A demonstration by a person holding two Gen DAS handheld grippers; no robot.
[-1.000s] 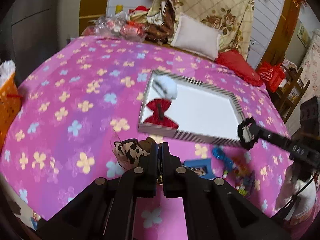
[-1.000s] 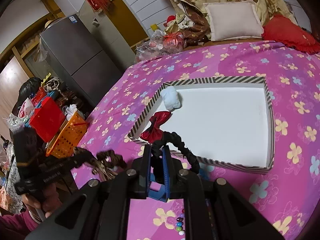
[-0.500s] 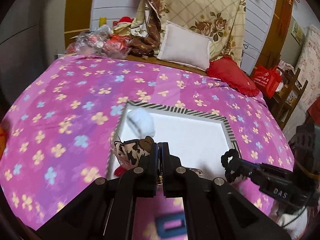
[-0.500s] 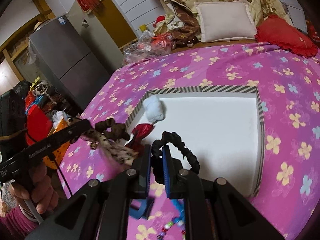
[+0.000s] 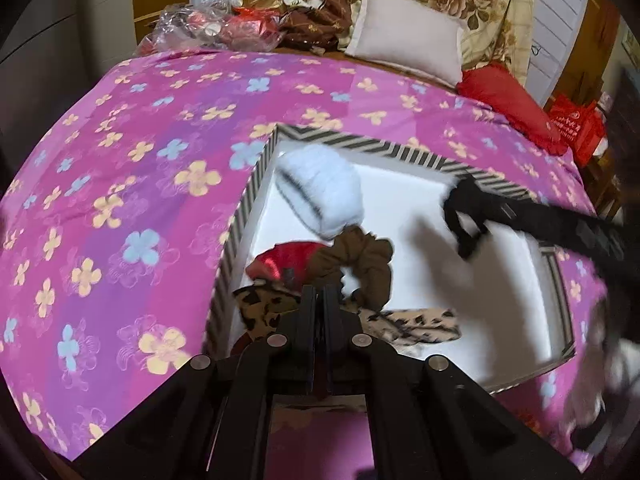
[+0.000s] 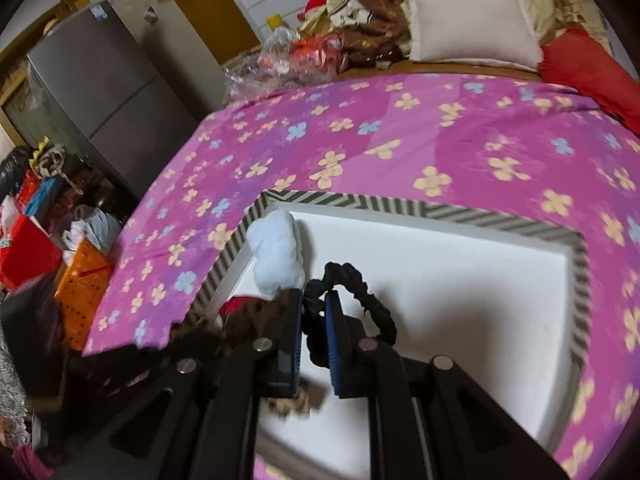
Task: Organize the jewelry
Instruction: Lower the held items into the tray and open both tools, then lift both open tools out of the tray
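Note:
A white tray with a striped rim (image 5: 362, 150) (image 6: 440, 210) lies on the purple flowered bedspread. In it are a fluffy white hair tie (image 5: 320, 190) (image 6: 278, 258) and a red bow (image 5: 286, 260) (image 6: 236, 305). My left gripper (image 5: 319, 294) is shut on a brown scrunchie with leopard-print tails (image 5: 362, 258), held low over the tray's near left corner. My right gripper (image 6: 313, 300) is shut on a black scrunchie (image 6: 366, 294) (image 5: 464, 216), held above the tray's middle.
Pillows (image 5: 406, 46) and a heap of bags (image 5: 208, 30) line the far edge of the bed. An orange basket (image 6: 82, 276) and clutter stand on the floor to the left by a grey fridge (image 6: 104, 92).
Both grippers have moved forward from the near bedspread to over the tray, each carrying its scrunchie. The small items on the near bedspread have dropped out of view.

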